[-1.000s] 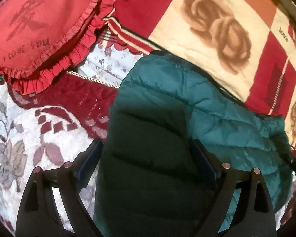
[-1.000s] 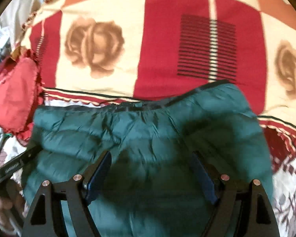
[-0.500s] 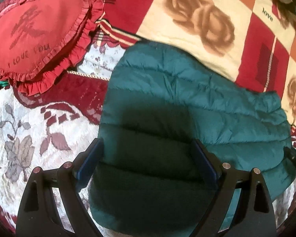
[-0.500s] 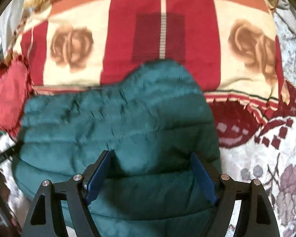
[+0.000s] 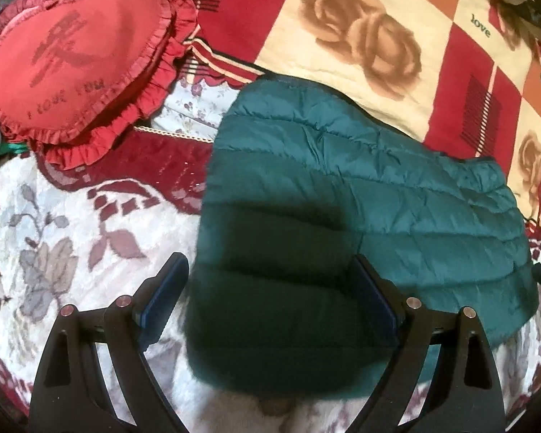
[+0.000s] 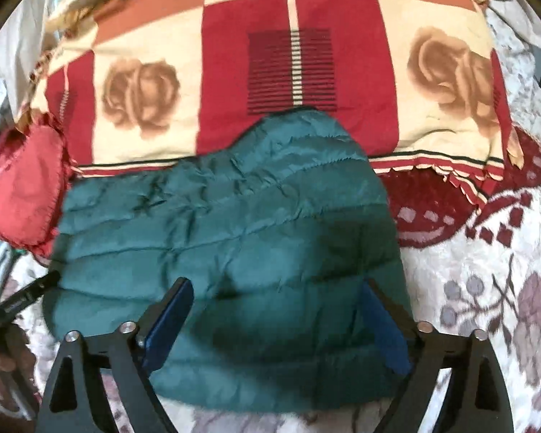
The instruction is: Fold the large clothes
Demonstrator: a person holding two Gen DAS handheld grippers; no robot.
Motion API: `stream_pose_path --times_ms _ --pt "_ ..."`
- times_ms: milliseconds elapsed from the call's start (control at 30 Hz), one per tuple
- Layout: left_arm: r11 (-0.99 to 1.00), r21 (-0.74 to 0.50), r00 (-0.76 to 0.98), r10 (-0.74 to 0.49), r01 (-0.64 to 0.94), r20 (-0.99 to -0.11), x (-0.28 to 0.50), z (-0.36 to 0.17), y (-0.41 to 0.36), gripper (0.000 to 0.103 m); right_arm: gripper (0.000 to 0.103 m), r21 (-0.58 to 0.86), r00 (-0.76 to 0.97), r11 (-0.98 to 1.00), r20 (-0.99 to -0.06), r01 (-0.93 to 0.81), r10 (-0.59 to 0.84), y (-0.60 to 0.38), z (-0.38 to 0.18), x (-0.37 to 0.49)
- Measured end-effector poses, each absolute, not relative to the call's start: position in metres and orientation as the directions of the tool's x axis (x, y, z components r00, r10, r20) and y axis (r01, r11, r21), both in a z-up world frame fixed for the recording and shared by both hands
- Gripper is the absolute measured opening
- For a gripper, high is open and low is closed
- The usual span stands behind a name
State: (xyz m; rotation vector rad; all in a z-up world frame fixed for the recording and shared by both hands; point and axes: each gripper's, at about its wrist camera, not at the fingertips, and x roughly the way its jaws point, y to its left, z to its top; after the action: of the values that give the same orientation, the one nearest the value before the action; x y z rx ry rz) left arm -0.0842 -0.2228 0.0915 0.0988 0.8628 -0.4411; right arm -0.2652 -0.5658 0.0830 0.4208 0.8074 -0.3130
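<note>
The dark-green quilted puffer jacket (image 5: 360,195) lies on the bed, already gathered into a compact, roughly rectangular bundle. Its far edge overlaps the near edge of the red-and-cream rose-patterned blanket (image 5: 360,36), and the rest sits on the white floral bedspread with maroon motifs (image 5: 54,234). No sleeve or hood sticks out in either view, so the main folds look done. The upper surface is puffy and creased near the far edge, so what seems left is at most a last halving or a pressing flat.

The left gripper (image 5: 267,296) hovers over the jacket's left near corner with its jaws spread wide and nothing pinched. The right gripper (image 6: 276,317) hangs over the right near part, its jaws opening, with fabric below them but not clamped. A red heart-shaped ruffled cushion (image 5: 75,57) rests near the bed's far left, just beside the jacket.
</note>
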Motion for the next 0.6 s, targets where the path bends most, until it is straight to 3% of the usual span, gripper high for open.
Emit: stream_pose_path --times_ms 600 --pt "0.900 -0.090 0.571 -0.346 0.427 -0.744 -0.136 0.088 -0.187 0.091 0.096 0.083 0.581 0.922 -0.797 0.379 -0.167 -0.530 0.087 -0.300"
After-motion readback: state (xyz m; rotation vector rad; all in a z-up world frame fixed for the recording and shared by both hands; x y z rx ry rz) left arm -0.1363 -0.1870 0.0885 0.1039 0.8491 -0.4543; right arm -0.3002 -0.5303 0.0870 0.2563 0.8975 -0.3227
